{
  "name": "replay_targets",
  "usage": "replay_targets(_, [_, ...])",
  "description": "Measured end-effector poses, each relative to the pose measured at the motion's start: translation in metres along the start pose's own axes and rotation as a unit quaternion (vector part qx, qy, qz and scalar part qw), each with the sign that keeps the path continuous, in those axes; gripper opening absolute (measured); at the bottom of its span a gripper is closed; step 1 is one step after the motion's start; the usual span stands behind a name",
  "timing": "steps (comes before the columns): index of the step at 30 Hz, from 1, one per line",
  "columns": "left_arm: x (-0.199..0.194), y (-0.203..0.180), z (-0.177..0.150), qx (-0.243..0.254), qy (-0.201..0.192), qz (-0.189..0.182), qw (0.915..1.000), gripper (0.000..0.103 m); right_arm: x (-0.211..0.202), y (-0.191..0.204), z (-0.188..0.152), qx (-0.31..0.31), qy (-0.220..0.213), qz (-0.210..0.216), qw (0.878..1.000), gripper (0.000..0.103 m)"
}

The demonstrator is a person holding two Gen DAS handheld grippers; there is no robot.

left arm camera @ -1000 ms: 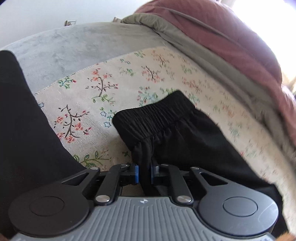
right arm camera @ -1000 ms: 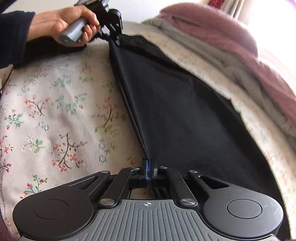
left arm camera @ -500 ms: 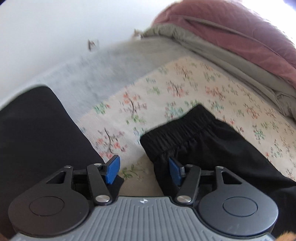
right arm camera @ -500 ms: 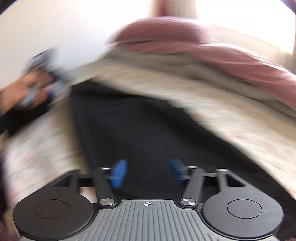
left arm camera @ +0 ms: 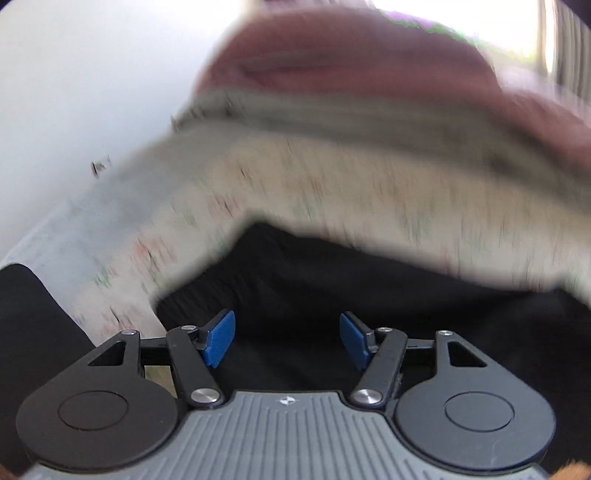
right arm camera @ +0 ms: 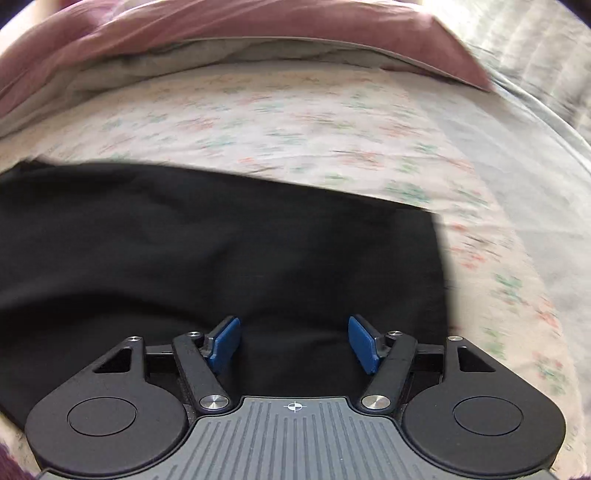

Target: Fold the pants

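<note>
Black pants (left arm camera: 369,288) lie flat on the floral bed sheet (left arm camera: 332,192); this left wrist view is blurred by motion. My left gripper (left arm camera: 287,317) hangs just above the pants near their gathered waistband end, its jaws opening, blue pads (left arm camera: 221,336) apart with nothing pinched. In the right wrist view the pants (right arm camera: 221,240) stretch across the sheet (right arm camera: 295,122), with a straight end edge at the right. My right gripper (right arm camera: 293,321) is open over that stretch of fabric, nothing gripped.
A maroon blanket (left arm camera: 351,66) over a grey-green layer (left arm camera: 332,122) is heaped along the far side of the bed, seen also as the blanket (right arm camera: 184,29). A white wall (left arm camera: 74,74) rises at the left. A black cloth shape (left arm camera: 29,332) fills the lower left.
Both grippers let go of the pants and opened. The right one swept sideways along the pants toward their far end and rolled; the left one shifted over the waistband and rolled.
</note>
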State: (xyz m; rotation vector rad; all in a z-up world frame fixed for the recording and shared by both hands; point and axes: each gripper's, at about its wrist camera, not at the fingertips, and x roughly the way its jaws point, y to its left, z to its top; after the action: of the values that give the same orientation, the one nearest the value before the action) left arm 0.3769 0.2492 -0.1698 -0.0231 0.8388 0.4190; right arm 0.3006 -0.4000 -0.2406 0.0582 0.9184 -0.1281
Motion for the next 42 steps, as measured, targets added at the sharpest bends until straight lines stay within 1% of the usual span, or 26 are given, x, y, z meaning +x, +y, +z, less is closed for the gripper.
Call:
replay_targets(2, [0.022, -0.005, -0.007, 0.009, 0.047, 0.020, 0.9986, 0.083, 0.001, -0.018, 0.005, 0.031, 0.002, -0.027, 0.999, 0.065])
replay_targets(3, [0.029, -0.002, -0.008, -0.003, 0.054, 0.019, 0.9983, 0.083, 0.000, -0.026, 0.006, 0.041, 0.000, -0.033, 0.999, 0.065])
replay_targets(5, [0.031, 0.010, -0.007, -0.029, 0.053, 0.025, 0.9978, 0.085, 0.002, -0.041, 0.009, 0.064, -0.007, -0.043, 0.997, 0.065])
replay_targets(6, [0.030, 0.012, -0.004, -0.030, 0.055, 0.032, 0.9975, 0.084, 0.003, -0.046, 0.012, 0.072, -0.009, -0.044, 0.996, 0.065])
replay_targets(8, [0.022, 0.010, 0.002, -0.026, 0.038, 0.045, 0.9979, 0.083, 0.003, -0.049, 0.013, 0.080, -0.019, -0.047, 0.995, 0.065])
replay_targets(10, [0.009, 0.001, 0.010, -0.017, 0.006, 0.020, 0.9996, 0.083, 0.004, -0.053, 0.021, 0.085, -0.031, -0.048, 0.995, 0.065])
replay_targets(13, [-0.010, -0.034, 0.025, 0.020, -0.034, -0.062, 0.9973, 0.083, 0.001, -0.048, 0.034, 0.066, -0.056, -0.050, 0.995, 0.065])
replay_targets(14, [-0.013, -0.053, 0.030, 0.051, -0.041, -0.093, 0.9935, 0.083, 0.004, -0.047, 0.038, 0.067, -0.056, -0.050, 0.995, 0.065])
replay_targets(16, [-0.017, -0.096, 0.042, 0.105, -0.050, -0.133, 0.9843, 0.084, 0.015, -0.050, 0.044, 0.079, -0.054, -0.059, 0.994, 0.065])
replay_targets(17, [-0.018, -0.118, 0.048, 0.128, -0.051, -0.156, 0.9781, 0.085, 0.021, -0.052, 0.046, 0.087, -0.054, -0.070, 0.992, 0.065])
replay_targets(19, [-0.013, -0.162, 0.061, 0.186, -0.049, -0.201, 0.9604, 0.088, 0.031, -0.062, 0.048, 0.107, -0.058, -0.076, 0.990, 0.065])
replay_targets(21, [0.001, -0.196, 0.071, 0.239, -0.044, -0.204, 0.9483, 0.090, 0.031, -0.075, 0.049, 0.136, -0.067, -0.046, 0.987, 0.065])
replay_targets(23, [0.024, -0.220, 0.077, 0.273, -0.016, -0.207, 0.9392, 0.090, 0.032, -0.085, 0.048, 0.158, -0.073, -0.023, 0.984, 0.065])
replay_targets(25, [0.047, -0.231, 0.076, 0.274, 0.021, -0.213, 0.9375, 0.088, 0.037, -0.091, 0.047, 0.159, -0.073, -0.013, 0.984, 0.065])
replay_targets(26, [0.050, -0.237, 0.072, 0.273, 0.032, -0.210, 0.9381, 0.078, 0.041, -0.092, 0.046, 0.158, -0.070, -0.010, 0.985, 0.065])
replay_targets(27, [0.056, -0.238, 0.070, 0.269, 0.036, -0.210, 0.9395, 0.071, 0.045, -0.094, 0.045, 0.157, -0.068, -0.003, 0.985, 0.066])
replay_targets(28, [0.057, -0.237, 0.069, 0.254, 0.033, -0.224, 0.9404, 0.041, 0.048, -0.094, 0.044, 0.155, -0.070, 0.004, 0.985, 0.065])
replay_targets(29, [0.056, -0.239, 0.068, 0.240, 0.036, -0.242, 0.9393, 0.020, 0.050, -0.092, 0.043, 0.150, -0.075, 0.007, 0.986, 0.053])
replay_targets(30, [0.054, -0.239, 0.067, 0.232, 0.031, -0.231, 0.9443, 0.020, 0.051, -0.089, 0.044, 0.140, -0.077, 0.008, 0.987, 0.039])
replay_targets(31, [0.049, -0.240, 0.065, 0.237, 0.020, -0.217, 0.9469, 0.020, 0.051, -0.086, 0.046, 0.133, -0.077, 0.005, 0.988, 0.004])
replay_targets(32, [0.045, -0.240, 0.063, 0.238, 0.005, -0.209, 0.9486, 0.019, 0.051, -0.084, 0.051, 0.136, -0.070, 0.000, 0.988, 0.004])
replay_targets(33, [0.040, -0.242, 0.063, 0.232, -0.006, -0.207, 0.9505, 0.019, 0.048, -0.082, 0.054, 0.139, -0.076, -0.003, 0.987, 0.004])
replay_targets(37, [0.028, -0.223, 0.076, 0.170, -0.026, -0.230, 0.9579, 0.019, 0.026, -0.076, 0.065, 0.134, -0.120, -0.008, 0.984, 0.003])
replay_targets(38, [0.031, -0.222, 0.077, 0.166, -0.027, -0.228, 0.9590, 0.019, 0.022, -0.076, 0.067, 0.135, -0.125, -0.007, 0.983, 0.003])
replay_targets(40, [0.037, -0.228, 0.073, 0.171, -0.031, -0.223, 0.9593, 0.020, 0.025, -0.078, 0.066, 0.142, -0.115, -0.010, 0.983, 0.003])
replay_targets(42, [0.039, -0.231, 0.067, 0.161, -0.041, -0.223, 0.9605, 0.020, 0.044, -0.079, 0.060, 0.143, -0.084, -0.022, 0.986, 0.003])
